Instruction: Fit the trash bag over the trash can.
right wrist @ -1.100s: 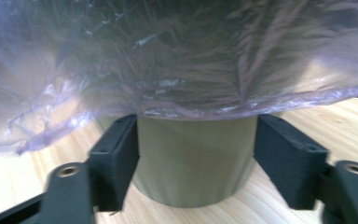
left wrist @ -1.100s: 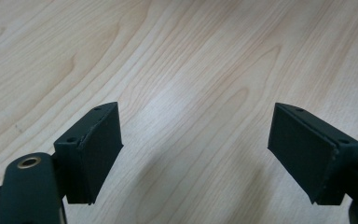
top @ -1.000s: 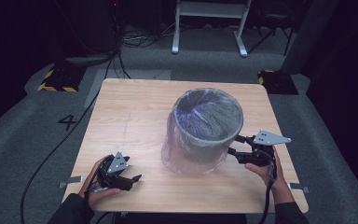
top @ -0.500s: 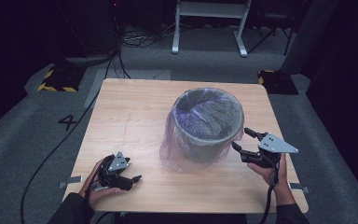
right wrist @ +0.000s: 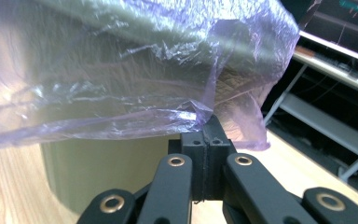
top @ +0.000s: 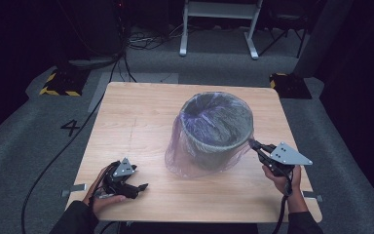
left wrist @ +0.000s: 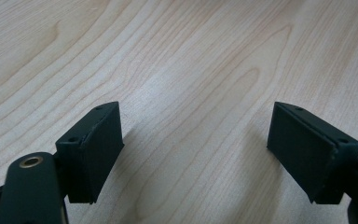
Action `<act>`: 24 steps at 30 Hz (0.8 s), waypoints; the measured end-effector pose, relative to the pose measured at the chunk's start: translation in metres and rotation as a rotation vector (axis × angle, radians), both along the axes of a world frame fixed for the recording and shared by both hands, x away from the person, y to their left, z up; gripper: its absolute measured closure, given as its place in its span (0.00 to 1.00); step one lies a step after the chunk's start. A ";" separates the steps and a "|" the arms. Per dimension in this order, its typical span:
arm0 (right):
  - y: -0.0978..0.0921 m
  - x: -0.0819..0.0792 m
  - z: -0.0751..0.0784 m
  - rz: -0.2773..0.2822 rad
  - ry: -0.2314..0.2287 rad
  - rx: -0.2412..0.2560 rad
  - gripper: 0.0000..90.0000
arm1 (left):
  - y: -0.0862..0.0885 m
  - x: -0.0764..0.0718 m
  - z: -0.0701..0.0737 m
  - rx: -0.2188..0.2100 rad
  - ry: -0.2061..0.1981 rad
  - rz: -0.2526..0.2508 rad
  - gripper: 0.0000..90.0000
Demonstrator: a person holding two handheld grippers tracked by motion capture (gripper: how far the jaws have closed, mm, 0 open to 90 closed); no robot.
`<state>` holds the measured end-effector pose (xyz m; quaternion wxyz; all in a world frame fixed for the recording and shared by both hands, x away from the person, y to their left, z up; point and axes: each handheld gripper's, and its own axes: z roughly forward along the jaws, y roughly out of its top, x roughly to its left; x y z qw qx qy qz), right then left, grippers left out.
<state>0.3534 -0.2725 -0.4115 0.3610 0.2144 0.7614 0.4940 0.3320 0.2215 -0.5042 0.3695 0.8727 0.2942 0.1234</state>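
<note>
At the near left corner of the counter (top: 141, 117), the left claw (top: 135, 187) is held low in the person's left hand (top: 100, 192), with the forearm entering from the bottom edge of the high view. It is laid almost flat and pointed toward the right, along the near edge. In the left gripper view its jaws are seen spread wide apart, with nothing but bare wood grain between them, and the tips are held just above the surface.

Near the middle of the counter, a little toward the right, a round grey bin (top: 217, 130) is stood upright, its long axis vertical and its open mouth faced up. It is lined with a thin purple bag (top: 180, 158), which is folded over the rim and draped down the outside, loosest on the near left side, where it is bunched against the wood.

At the near right, the right claw (top: 252, 144) is gripped in the right hand (top: 283, 176), raised off the surface and angled up and to the left toward the rim of the bin. In the right gripper view its jaws are seen pressed together on an edge of the bag film (right wrist: 200, 112), which is pulled outward from the bin wall (right wrist: 102, 172).
</note>
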 end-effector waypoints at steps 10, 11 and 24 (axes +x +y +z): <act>-0.014 0.009 -0.016 -0.010 0.095 0.017 1.00 | 0.000 0.000 0.000 -0.002 0.002 -0.003 0.20; -0.015 0.010 -0.018 -0.014 0.097 0.006 1.00 | 0.000 0.000 0.000 -0.001 0.002 -0.003 0.20; -0.022 0.031 -0.055 -0.045 0.294 -0.081 1.00 | 0.000 0.001 0.000 -0.001 0.003 -0.012 0.19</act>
